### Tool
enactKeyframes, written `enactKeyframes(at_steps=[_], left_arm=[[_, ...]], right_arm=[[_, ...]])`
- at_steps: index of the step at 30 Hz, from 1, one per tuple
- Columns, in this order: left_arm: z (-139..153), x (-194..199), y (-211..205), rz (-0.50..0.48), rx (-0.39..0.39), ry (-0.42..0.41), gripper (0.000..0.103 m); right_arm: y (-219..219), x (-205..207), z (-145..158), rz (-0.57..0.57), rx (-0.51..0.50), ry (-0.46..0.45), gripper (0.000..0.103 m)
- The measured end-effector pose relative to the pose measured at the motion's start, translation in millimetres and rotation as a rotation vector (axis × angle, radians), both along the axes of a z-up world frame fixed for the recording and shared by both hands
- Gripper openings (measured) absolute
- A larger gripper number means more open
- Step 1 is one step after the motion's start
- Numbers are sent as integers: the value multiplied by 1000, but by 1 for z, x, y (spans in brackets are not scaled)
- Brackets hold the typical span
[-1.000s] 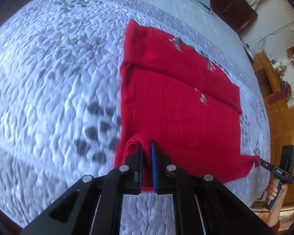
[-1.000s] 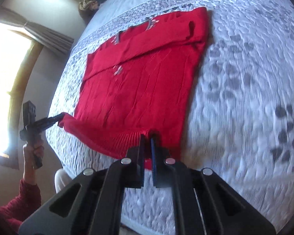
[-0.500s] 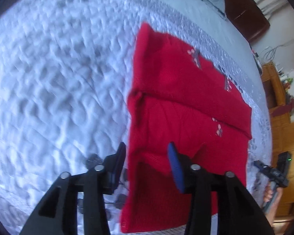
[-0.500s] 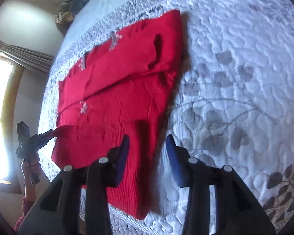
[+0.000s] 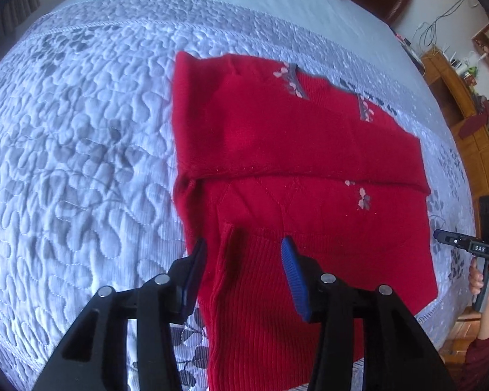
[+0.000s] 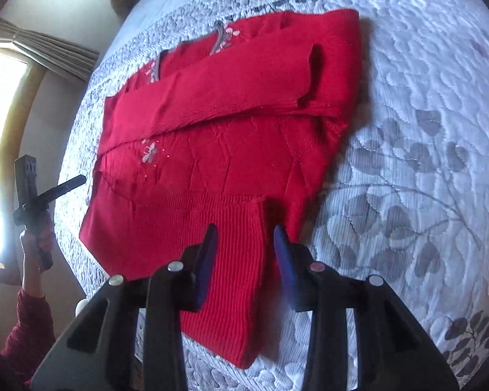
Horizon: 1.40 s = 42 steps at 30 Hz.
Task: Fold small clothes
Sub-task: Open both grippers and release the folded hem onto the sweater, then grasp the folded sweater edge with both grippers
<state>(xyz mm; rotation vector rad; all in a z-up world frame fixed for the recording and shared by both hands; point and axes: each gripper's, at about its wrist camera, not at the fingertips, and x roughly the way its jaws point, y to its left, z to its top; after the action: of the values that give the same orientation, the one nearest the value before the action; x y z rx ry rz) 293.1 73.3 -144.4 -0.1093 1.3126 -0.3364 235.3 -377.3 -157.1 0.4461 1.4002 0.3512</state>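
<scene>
Red knitted sweater point(image 5: 293, 169) lay part-folded at frame centre on a grey-patterned quilted bedspread point(image 5: 81, 150).

Sleeves were folded across and the ribbed hem turned up; further folds apparently remained. Left gripper point(image 5: 244, 262) and right gripper point(image 6: 244, 251) both hung wide open, empty, jaws straddling the hem's corners.

Red sweater point(image 5: 293, 163) on quilted bed point(image 5: 81, 146)

Sweater point(image 5: 277, 150) hem cut off at bottom edge, shelf clutter point(image 5: 466, 68) too small to tell
</scene>
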Motion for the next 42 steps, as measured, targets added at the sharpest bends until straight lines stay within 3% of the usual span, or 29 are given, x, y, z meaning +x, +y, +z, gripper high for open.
enactKeyframes(at_steps=[6,7,9,10,12,14,17,20,26,32,36,42], left_arm=[[-17,4,-13,-59,40,17,48],[-19,3,-14,-72,45,17,48],[-22,1,-19,-102,64,18,45],[-23,0,-20,-111,72,19,41],[-24,-2,-20,-127,84,14,14],[-25,-2,-18,-121,109,5,4],[-18,-1,-7,-76,76,-20,4],[0,-5,6,-40,-12,-68,4],[31,-2,14,-5,-47,-166,4],[66,52,2,51,-51,-253,4],[76,107,-10,72,-32,-279,4],[43,189,-30,105,10,-243,4]], right_arm=[[10,8,-16,39,-10,37,36],[14,8,-17,56,-19,37,33],[19,7,-16,80,-32,20,14],[19,5,-13,87,-31,4,4],[19,3,-6,90,-4,-34,4],[18,-2,5,93,9,-80,4],[14,-7,21,76,37,-131,4],[6,-12,35,50,58,-162,4],[-10,-8,63,3,73,-229,4],[-37,35,89,-70,65,-272,3],[-51,91,94,-103,-2,-267,3],[-55,167,66,-141,-81,-221,3]])
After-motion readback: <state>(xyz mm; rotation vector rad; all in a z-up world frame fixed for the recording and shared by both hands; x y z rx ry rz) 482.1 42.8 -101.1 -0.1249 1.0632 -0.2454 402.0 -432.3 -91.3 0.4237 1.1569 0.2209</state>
